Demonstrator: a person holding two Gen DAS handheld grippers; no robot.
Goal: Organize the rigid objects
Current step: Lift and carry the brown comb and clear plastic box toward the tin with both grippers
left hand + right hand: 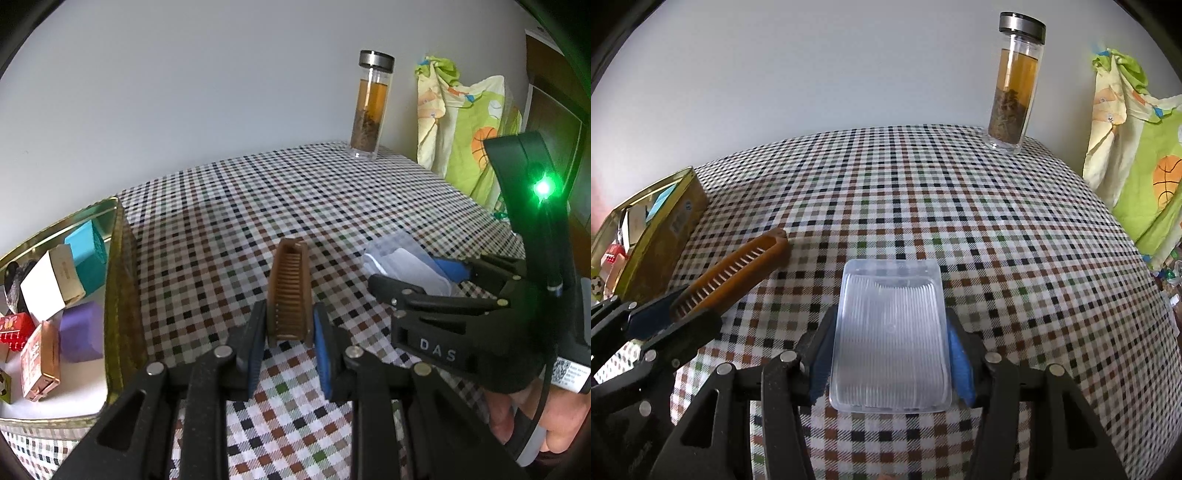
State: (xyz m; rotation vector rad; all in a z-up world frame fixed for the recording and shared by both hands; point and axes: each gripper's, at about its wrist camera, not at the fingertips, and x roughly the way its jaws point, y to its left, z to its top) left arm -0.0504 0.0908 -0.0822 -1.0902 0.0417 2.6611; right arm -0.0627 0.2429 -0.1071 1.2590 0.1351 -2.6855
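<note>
A brown wooden comb [290, 291] stands on edge between the blue pads of my left gripper [290, 338], which is shut on its near end; the comb [733, 271] also shows from the side in the right wrist view, held above the checked tablecloth [997, 240]. My right gripper [890, 354] is shut on a clear ribbed plastic box [890, 336], its pads pressing both long sides. From the left wrist view the right gripper [421, 275] sits to the right with the clear box [406, 262] in it.
A gold tin [122, 295] at the left holds several small boxes: teal, white, purple, red, copper. A glass tea bottle [371, 107] stands at the table's far edge by the wall. Green patterned cloth [469, 136] hangs off the right side. A person's hand [532, 417] holds the right gripper.
</note>
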